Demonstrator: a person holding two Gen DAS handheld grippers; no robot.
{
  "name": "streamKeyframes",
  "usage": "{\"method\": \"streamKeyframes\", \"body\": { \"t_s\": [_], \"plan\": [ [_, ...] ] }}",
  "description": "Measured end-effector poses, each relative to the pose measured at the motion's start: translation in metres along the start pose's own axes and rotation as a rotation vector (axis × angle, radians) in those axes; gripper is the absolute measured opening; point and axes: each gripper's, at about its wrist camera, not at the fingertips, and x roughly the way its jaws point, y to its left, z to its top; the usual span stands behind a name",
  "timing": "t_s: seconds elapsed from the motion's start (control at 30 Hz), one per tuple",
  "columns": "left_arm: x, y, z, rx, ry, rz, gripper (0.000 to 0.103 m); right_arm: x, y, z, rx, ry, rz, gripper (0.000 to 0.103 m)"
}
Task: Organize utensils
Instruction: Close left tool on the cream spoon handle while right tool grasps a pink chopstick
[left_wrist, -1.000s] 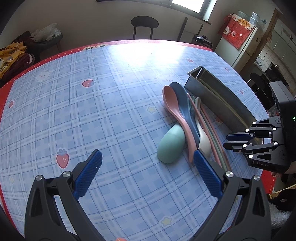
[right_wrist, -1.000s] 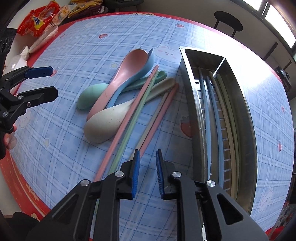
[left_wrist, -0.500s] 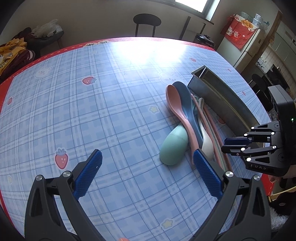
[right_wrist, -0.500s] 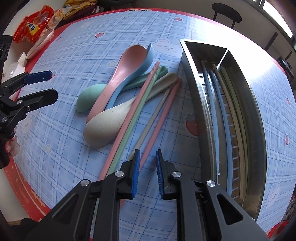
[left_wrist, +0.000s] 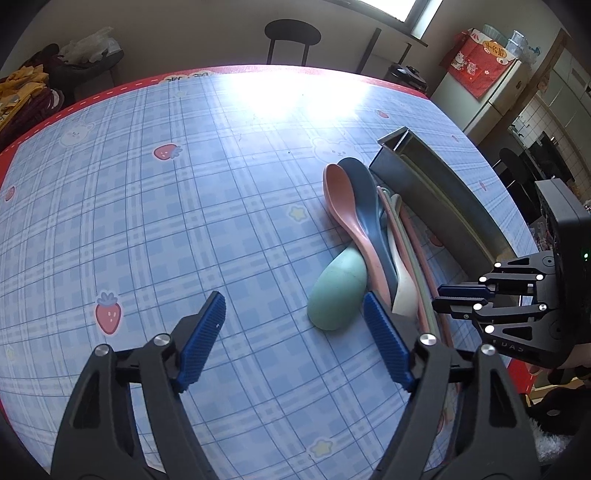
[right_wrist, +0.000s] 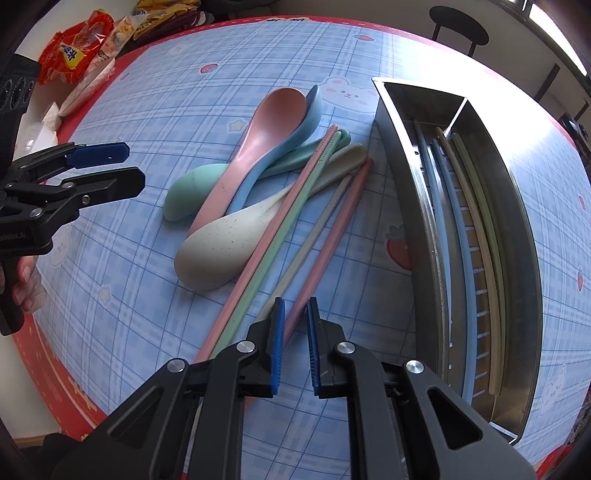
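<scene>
Your right gripper (right_wrist: 295, 325) sits at the bottom centre of its view, jaws narrow and closing, with the near end of a pink chopstick (right_wrist: 332, 229) running in between the pads; you have not clamped it yet, as a slit of light shows on either side. Your left gripper (left_wrist: 295, 343) hangs over bare tabletop (left_wrist: 147, 229) at the bottom of its view, jaws wide but closing on nothing.

Just above the right gripper lies the heap: a cream spoon (right_wrist: 221, 254), a pink spoon (right_wrist: 266, 136), a blue spoon (right_wrist: 291, 144), a green spoon (right_wrist: 192, 192) and more chopsticks, crossed over one another. On the right of that frame stands the metal tray (right_wrist: 524, 258), already holding several chopsticks.

Close off-centre and the chopstick may roll out or pivot when lifted. Its far end touches the cream spoon's handle, so dragging could shift the heap.

The red snack bag (right_wrist: 74, 48) at upper left carries writing too small to read; the left gripper's body shows letters, partly cut off.
</scene>
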Motion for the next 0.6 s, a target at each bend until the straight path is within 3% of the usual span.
{"method": "streamKeyframes", "body": {
  "t_s": [0.2,0.23,0.3,0.6],
  "plan": [
    [0.004,-0.014,-0.004,0.033,0.016,-0.067,0.052,-0.002,-0.003,-0.009,0.027,0.003,0.049,0.011],
    [0.003,-0.017,-0.005,0.040,0.015,-0.090,0.040,-0.003,-0.004,-0.011,0.031,0.000,0.053,0.011],
    [0.004,-0.025,-0.008,0.052,0.016,-0.129,0.028,-0.004,-0.007,-0.014,0.036,-0.004,0.057,0.011],
    [0.022,-0.061,-0.012,0.082,0.043,-0.217,0.024,-0.010,-0.013,-0.026,0.030,-0.030,0.062,0.011]
  ]
}}
